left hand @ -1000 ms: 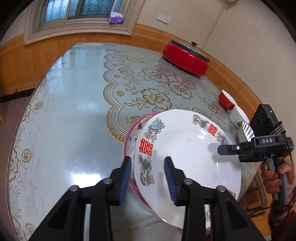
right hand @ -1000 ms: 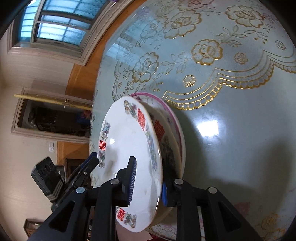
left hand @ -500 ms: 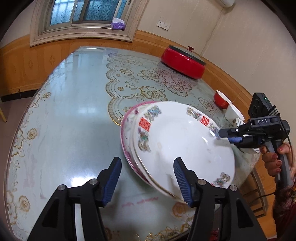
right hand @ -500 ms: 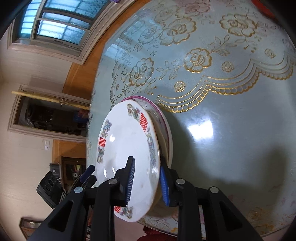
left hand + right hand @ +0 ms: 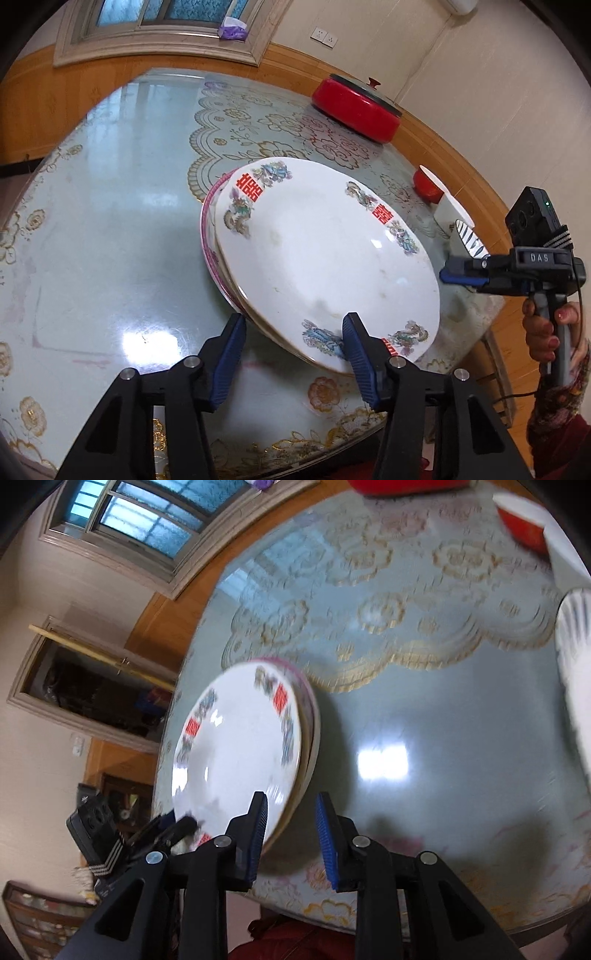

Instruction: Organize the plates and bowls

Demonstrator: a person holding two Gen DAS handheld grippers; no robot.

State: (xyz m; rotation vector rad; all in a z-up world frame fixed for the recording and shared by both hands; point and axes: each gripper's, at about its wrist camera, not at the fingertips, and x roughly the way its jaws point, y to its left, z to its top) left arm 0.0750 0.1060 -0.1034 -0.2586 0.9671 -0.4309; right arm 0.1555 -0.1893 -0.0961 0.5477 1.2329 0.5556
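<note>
Table (image 5: 110, 229): carries everything; sorting is judged partly done.
Plate stack (image 5: 317, 258): white plate now lies on the pink-rimmed plates near the table's front edge; earlier it was tilted, held.
Bowls (image 5: 428, 182): apparently still unsorted, far right.
Left gripper (image 5: 293, 347): jaws apart, recently widened, nothing clamped.
Right gripper (image 5: 291, 834): jaws apart, clear of the rim it earlier pinched.
</note>
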